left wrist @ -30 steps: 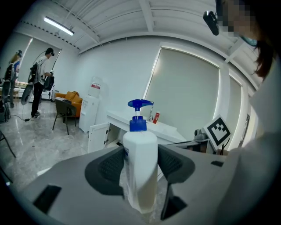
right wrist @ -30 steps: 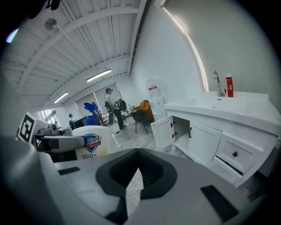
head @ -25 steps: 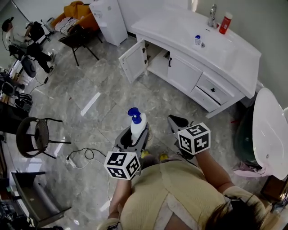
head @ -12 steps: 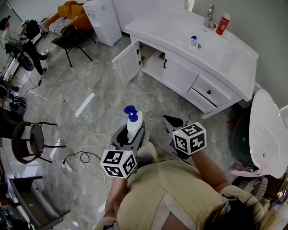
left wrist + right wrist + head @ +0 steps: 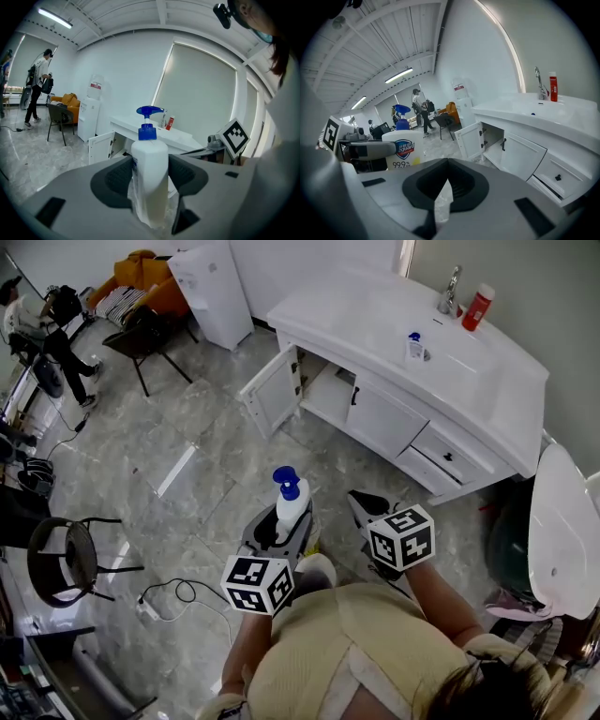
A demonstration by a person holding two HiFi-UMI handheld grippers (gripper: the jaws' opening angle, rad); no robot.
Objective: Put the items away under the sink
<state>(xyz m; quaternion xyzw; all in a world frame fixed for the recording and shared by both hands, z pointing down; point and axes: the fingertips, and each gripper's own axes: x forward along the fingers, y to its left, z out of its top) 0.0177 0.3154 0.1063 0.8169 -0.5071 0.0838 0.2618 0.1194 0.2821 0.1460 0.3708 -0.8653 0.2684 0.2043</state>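
Observation:
A white pump bottle [image 5: 292,495] with a blue pump head stands upright between the jaws of my left gripper [image 5: 284,517], which is shut on its body. The left gripper view shows the bottle [image 5: 150,159] pressed between both dark pads, inside the left gripper [image 5: 150,180]. My right gripper [image 5: 361,502] hangs beside it on the right, shut, with nothing in it; its pads meet at the tips in the right gripper [image 5: 446,161]. The bottle [image 5: 401,150] shows at that view's left. Ahead stands the white sink cabinet [image 5: 380,418], its left door [image 5: 272,395] swung open.
On the countertop [image 5: 375,315] stand a small blue-capped bottle [image 5: 413,346], a red bottle [image 5: 477,307] and a faucet [image 5: 451,289]. A toilet [image 5: 562,531] is at the right. A round chair [image 5: 67,554] and a cable [image 5: 178,592] are on the marble floor at the left.
Both grippers have moved forward over the floor toward the cabinet, the bottle still held in the left one. The cabinet now sits a little nearer in the head view.

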